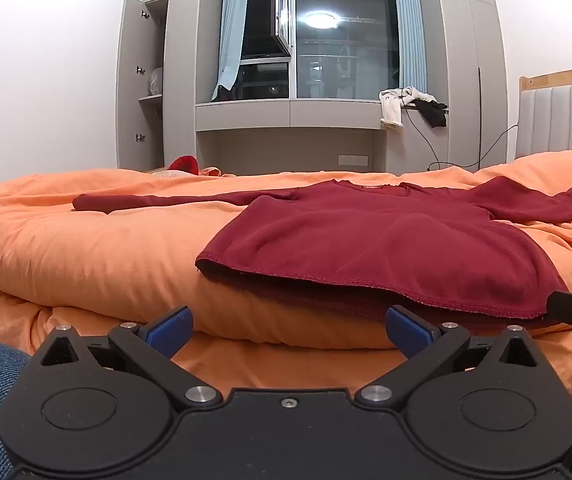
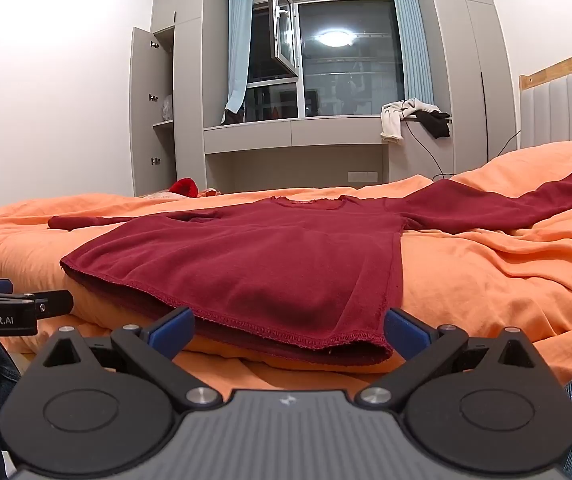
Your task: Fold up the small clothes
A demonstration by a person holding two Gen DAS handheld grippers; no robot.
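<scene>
Both hand-held grippers spread wide, left hand-held gripper (image 1: 287,332) and right hand-held gripper (image 2: 289,332) empty, just short of red shirt (image 2: 254,256) hem, flat on orange bed (image 2: 485,280).

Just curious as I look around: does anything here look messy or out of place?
Mostly the room behind: a wardrobe door stands open, and clothes hang off the window ledge. The red shirt lies flat, sleeves spread.

Orange-covered bed (image 2: 485,280) — dark red long-sleeved top (image 2: 254,256) spread flat.
</scene>
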